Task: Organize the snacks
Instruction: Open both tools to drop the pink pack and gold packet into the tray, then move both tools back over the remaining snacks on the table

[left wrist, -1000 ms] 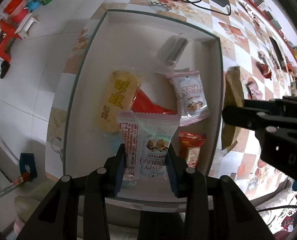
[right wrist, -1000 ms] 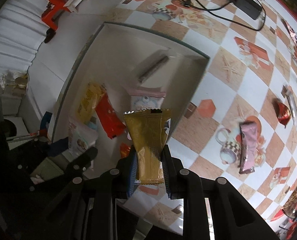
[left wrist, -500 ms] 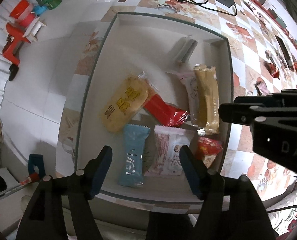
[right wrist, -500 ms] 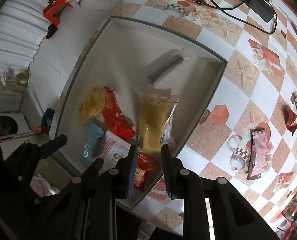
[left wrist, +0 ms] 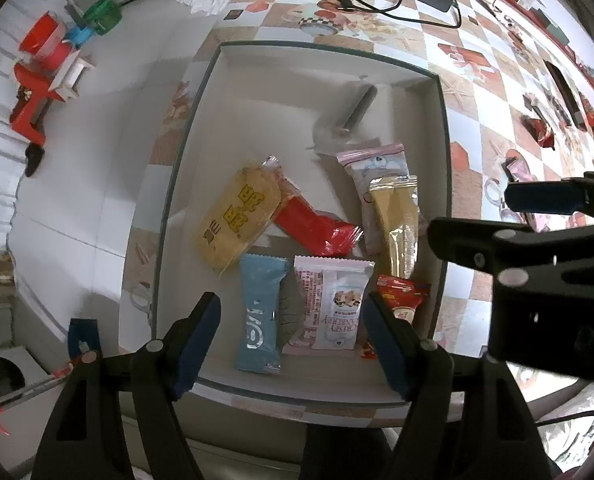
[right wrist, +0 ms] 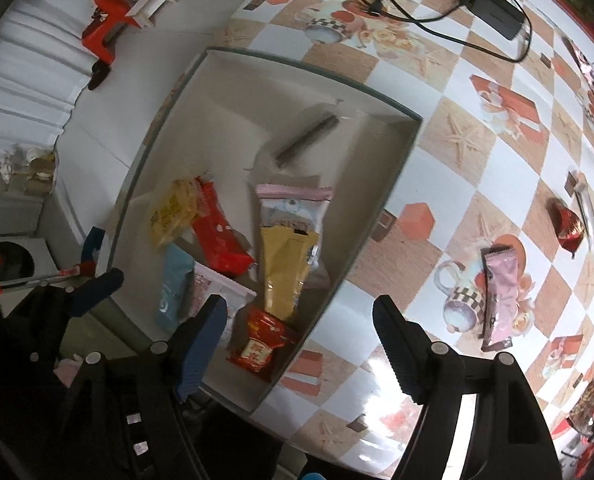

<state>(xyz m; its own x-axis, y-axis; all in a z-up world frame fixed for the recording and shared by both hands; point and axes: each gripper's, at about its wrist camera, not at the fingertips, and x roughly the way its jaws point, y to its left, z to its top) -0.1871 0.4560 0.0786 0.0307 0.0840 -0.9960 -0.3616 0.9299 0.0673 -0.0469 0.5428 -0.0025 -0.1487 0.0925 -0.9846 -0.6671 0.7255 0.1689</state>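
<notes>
A white box (left wrist: pixel 265 92) (right wrist: pixel 237 92) on the table holds several snack packets. The white-pink cranberry packet (left wrist: pixel 331 304) lies near its front edge beside a blue packet (left wrist: pixel 259 320). A gold packet (left wrist: pixel 399 224) (right wrist: pixel 283 268) lies on another pale packet at the box's right side. A yellow packet (left wrist: pixel 237 220), a red packet (left wrist: pixel 317 226) and a clear-wrapped stick (left wrist: pixel 353 114) also lie inside. My left gripper (left wrist: pixel 293 340) is open and empty above the front edge. My right gripper (right wrist: pixel 301 344) is open and empty above the box's near right corner.
A pink packet (right wrist: pixel 499 296) and a dark red packet (right wrist: pixel 569 226) lie on the checked tablecloth right of the box. A black cable and adapter (right wrist: pixel 497 16) lie at the back. Red and green items (left wrist: pixel 49 60) sit on the white surface at left.
Both grippers opened and let go: the cranberry packet and the gold packet now lie in the box. Both grippers have pulled back and up from the box.
</notes>
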